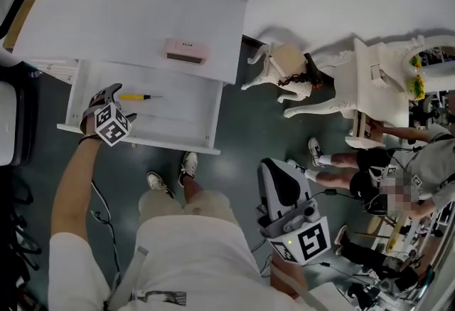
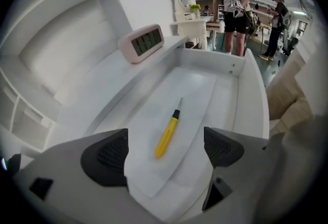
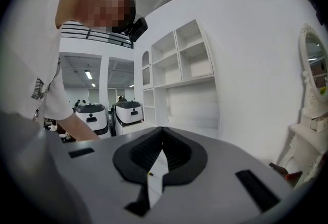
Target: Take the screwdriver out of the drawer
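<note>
A yellow-handled screwdriver (image 1: 135, 97) (image 2: 167, 136) lies on the white floor of the open drawer (image 1: 142, 137), its metal tip pointing away from my left gripper. My left gripper (image 1: 108, 93) (image 2: 165, 151) hovers over the drawer's left end, open. The handle end of the screwdriver sits between and just ahead of its dark pads (image 2: 109, 155), which do not touch it. My right gripper (image 1: 279, 171) (image 3: 161, 159) hangs low by my right side, far from the drawer, shut with nothing in it.
A pink digital clock (image 1: 186, 50) (image 2: 143, 42) stands on the white desk top behind the drawer. A white vanity with a mirror (image 1: 377, 82) and a carved white stool (image 1: 284, 67) stand to the right, with people (image 1: 355, 164) beside them. White shelves (image 3: 179, 59) line the wall.
</note>
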